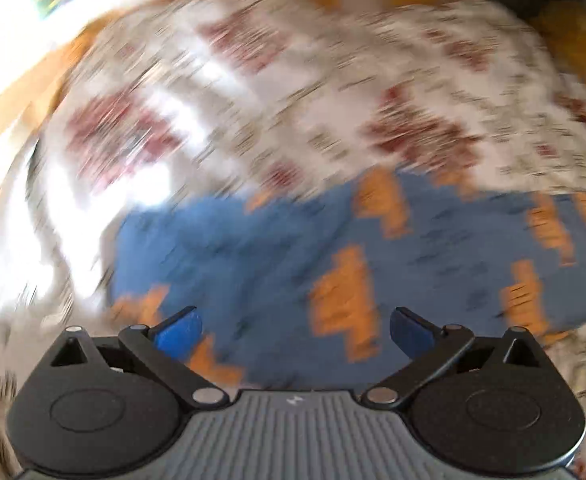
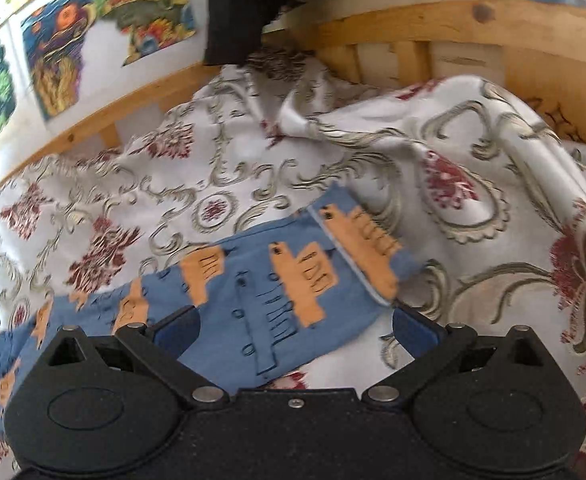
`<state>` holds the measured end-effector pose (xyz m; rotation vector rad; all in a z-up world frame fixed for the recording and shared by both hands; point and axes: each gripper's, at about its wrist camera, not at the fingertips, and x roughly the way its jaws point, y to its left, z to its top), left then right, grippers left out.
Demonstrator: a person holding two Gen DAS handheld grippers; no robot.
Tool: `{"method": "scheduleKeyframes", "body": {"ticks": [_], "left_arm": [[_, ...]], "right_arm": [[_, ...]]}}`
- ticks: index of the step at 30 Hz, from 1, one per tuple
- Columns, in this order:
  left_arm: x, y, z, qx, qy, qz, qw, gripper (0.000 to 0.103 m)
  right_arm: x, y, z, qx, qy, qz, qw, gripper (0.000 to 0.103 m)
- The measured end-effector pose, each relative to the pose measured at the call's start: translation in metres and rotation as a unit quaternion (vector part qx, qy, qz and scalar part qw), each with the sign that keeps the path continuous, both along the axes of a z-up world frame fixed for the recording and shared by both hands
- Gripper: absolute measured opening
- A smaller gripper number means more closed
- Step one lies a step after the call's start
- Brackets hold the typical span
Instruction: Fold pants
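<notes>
Pants (image 2: pixel 253 292) flat on bedspread (image 2: pixel 453 168), fold not begun.
Left gripper (image 1: pixel 295 330) and right gripper (image 2: pixel 297 330) wide, empty; next, pinch an edge.

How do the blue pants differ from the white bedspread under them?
The blue pants with orange shapes are small and lie fairly flat; the white floral bedspread is far larger and rumpled into folds. The pants' print is blocky orange, the bedspread's is dark red flowers with grey scrolls. Both are patterned fabric.
</notes>
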<state>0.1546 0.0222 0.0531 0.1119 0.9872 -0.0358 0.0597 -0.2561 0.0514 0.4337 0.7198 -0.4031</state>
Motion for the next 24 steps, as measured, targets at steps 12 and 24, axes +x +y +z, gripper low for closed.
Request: {"method": "scheduleKeyframes", "body": {"ticks": [12,24], "left_arm": [[0.12,-0.21,0.078,0.023,0.031,-0.399,0.9159,0.103],[0.184,-0.327,-0.012,-0.114,0.107,-0.603,0.7826,0.099]], "right_arm": [[-0.015,-0.048,-0.014,0.098,-0.063,-0.056,0.992,0.102],[0.014,-0.052,-0.032,0.087,-0.043,0.057,0.994,0.102]]}}
